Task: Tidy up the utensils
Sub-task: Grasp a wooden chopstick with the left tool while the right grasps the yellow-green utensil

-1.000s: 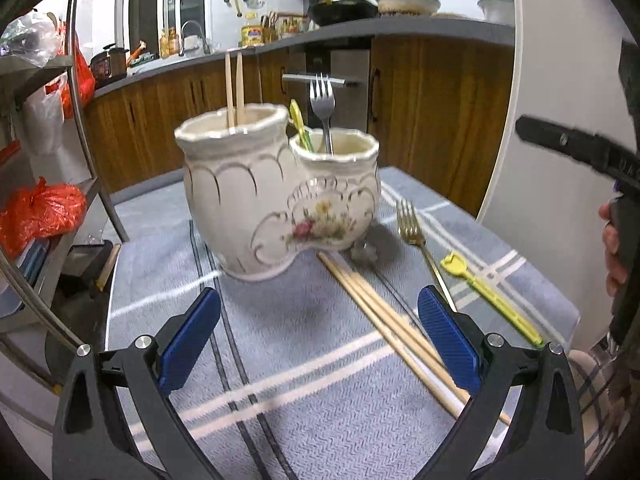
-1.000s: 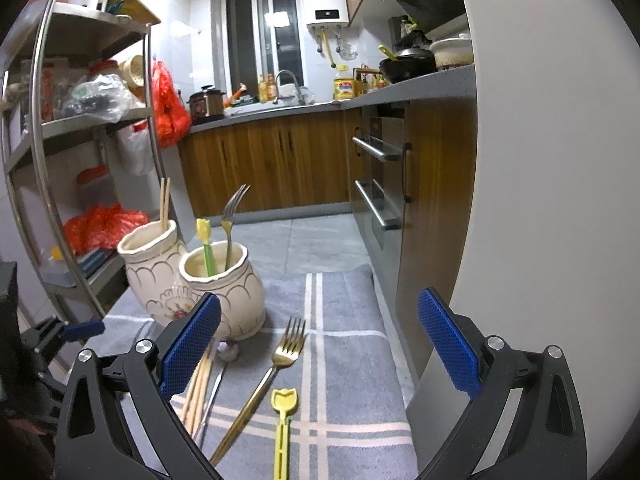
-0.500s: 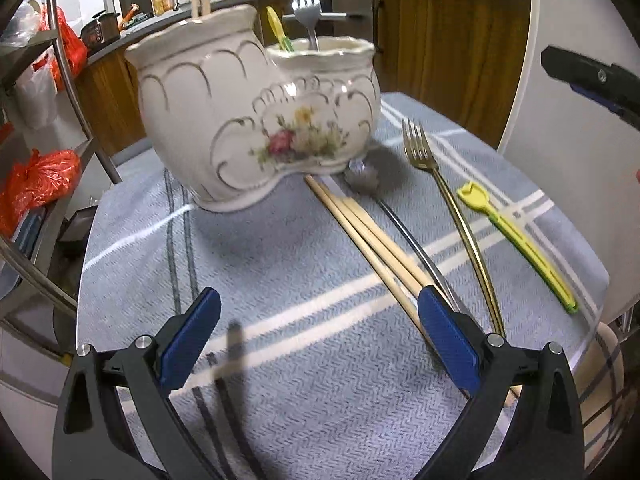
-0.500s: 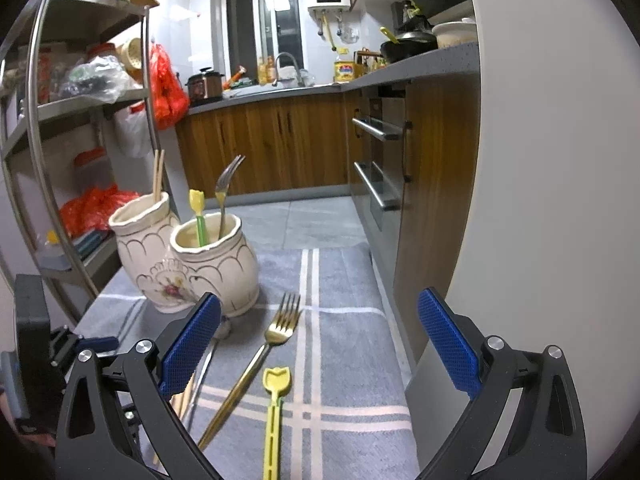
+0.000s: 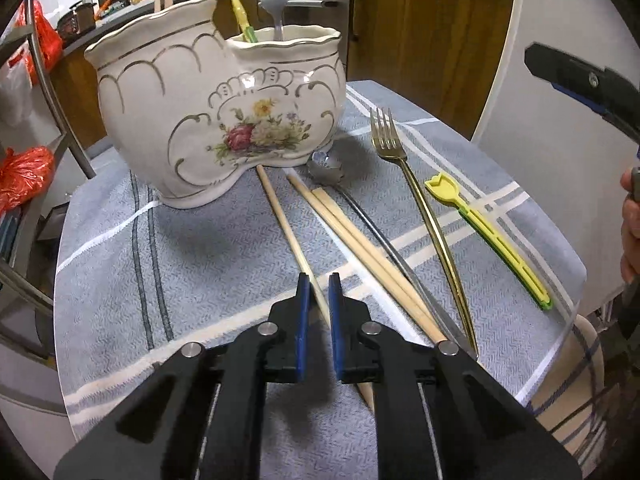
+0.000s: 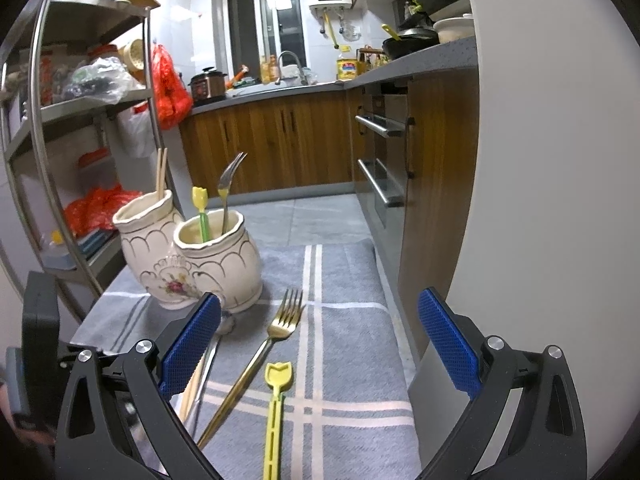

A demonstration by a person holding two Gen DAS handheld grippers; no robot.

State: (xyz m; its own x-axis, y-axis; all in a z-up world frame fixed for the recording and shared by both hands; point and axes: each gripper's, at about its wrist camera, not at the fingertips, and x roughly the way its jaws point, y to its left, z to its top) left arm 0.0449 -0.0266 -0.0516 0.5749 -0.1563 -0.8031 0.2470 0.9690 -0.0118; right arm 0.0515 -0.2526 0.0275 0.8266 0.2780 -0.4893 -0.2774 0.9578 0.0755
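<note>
Left wrist view: left gripper (image 5: 317,292), bottom centre, pinches a single chopstick (image 5: 286,228) lying on the cloth (image 5: 192,248) below the ceramic holder (image 5: 216,96).
Risk: thin stick may pivot or slip from the pads.
Right wrist view: right gripper (image 6: 320,344) spread wide, empty, above the gold fork (image 6: 264,352).
Writing: none legible.

L gripper (image 5: 317,294) pinched; R gripper (image 6: 320,344) wide.
</note>
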